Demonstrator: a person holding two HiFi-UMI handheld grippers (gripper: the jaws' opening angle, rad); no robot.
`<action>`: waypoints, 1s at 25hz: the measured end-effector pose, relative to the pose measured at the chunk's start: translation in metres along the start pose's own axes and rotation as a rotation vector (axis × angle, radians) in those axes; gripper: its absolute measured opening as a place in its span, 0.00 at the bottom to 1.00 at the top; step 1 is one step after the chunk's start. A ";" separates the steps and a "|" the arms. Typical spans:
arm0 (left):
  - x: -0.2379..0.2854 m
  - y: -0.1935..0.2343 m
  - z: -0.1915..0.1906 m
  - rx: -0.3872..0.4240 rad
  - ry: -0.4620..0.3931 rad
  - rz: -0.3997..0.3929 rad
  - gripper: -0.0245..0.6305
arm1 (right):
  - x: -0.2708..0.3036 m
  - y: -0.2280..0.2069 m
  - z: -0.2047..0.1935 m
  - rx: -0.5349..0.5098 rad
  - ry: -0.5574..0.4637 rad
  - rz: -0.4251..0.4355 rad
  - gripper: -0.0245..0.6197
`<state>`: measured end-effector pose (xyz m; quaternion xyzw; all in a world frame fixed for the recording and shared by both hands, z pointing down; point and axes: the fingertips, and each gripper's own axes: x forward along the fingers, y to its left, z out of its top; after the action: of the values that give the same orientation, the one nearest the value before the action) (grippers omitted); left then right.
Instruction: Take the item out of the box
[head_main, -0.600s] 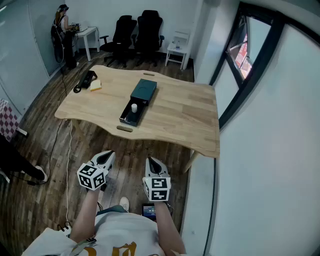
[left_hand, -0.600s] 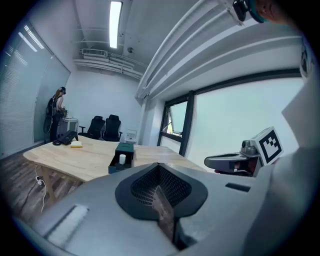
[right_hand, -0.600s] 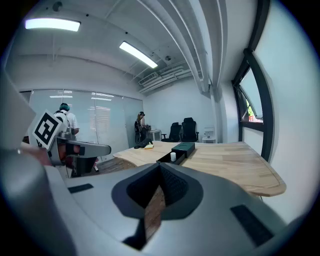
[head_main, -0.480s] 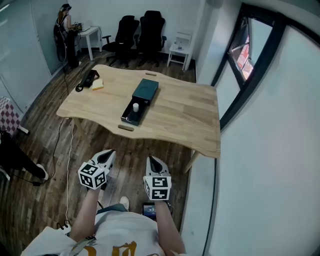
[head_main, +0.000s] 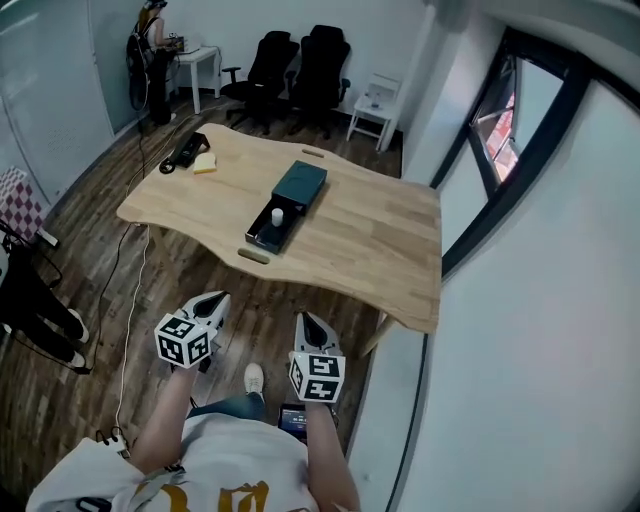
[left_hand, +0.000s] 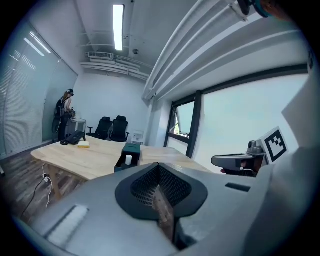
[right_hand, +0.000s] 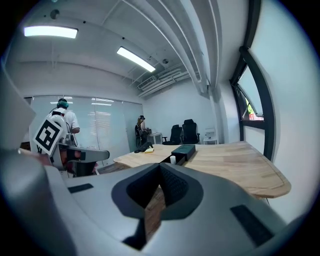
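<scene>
right now both grippers are hovering low in front of the person, side by side and well short of the table (head_main: 385, 245). the left gripper (head_main: 220, 299) is sitting with its jaws pressed together on nothing, and the right gripper (head_main: 304, 319) is showing the same, jaws meeting and empty. the dark box (head_main: 266, 232) is lying open near the table's middle, its lid (head_main: 300, 184) just at its far end. the small white item (head_main: 277, 215) is standing upright inside the box.
</scene>
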<state>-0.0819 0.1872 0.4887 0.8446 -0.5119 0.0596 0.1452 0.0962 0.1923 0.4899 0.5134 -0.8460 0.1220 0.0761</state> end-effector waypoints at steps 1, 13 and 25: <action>0.005 0.002 0.000 -0.002 -0.001 0.002 0.04 | 0.004 -0.004 0.001 -0.003 0.001 -0.002 0.05; 0.134 0.077 0.020 -0.071 -0.023 0.010 0.04 | 0.119 -0.073 0.009 -0.028 0.071 -0.047 0.05; 0.304 0.188 0.076 0.001 0.046 -0.047 0.04 | 0.307 -0.144 0.056 0.003 0.114 -0.116 0.05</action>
<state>-0.1094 -0.1751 0.5265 0.8549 -0.4883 0.0760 0.1577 0.0820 -0.1479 0.5329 0.5540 -0.8089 0.1477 0.1306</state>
